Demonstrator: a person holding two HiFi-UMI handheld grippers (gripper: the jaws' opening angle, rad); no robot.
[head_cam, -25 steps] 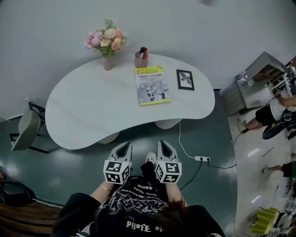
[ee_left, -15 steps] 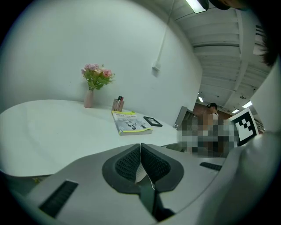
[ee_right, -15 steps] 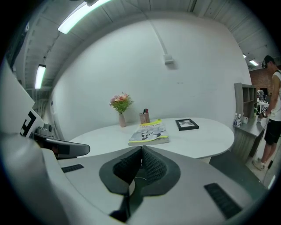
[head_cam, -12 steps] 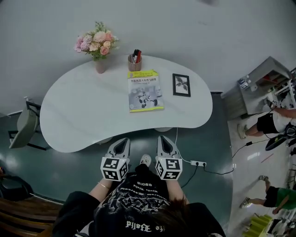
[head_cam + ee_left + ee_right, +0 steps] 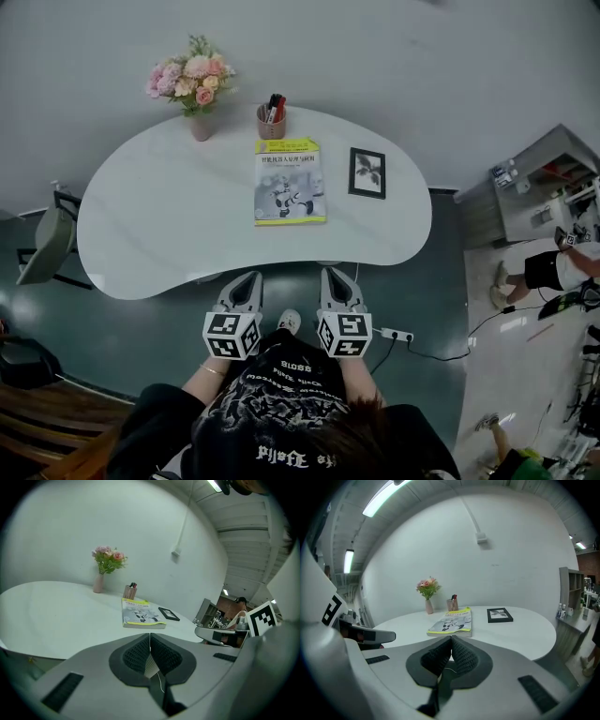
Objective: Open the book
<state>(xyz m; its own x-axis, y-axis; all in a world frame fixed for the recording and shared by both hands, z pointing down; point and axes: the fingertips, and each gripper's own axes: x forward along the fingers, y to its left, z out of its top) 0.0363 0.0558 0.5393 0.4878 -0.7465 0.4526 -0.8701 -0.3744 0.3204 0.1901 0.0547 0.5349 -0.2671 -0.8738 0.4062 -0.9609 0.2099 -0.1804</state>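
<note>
Two closed tools are seen in the head view: left gripper [image 5: 246, 281] and right gripper [image 5: 335, 278], held short of the table [image 5: 159, 234]. The shut book [image 5: 290, 181] is laid on it, long axis pointing away from the person, title print unreadable. In the left gripper view, the jaws are pressed together, empty. The same is shown in the right gripper view.

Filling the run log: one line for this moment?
yellow-edged paperback book: closed on white table | left hand-held gripper: shut, empty | right hand-held gripper: shut, empty
</note>
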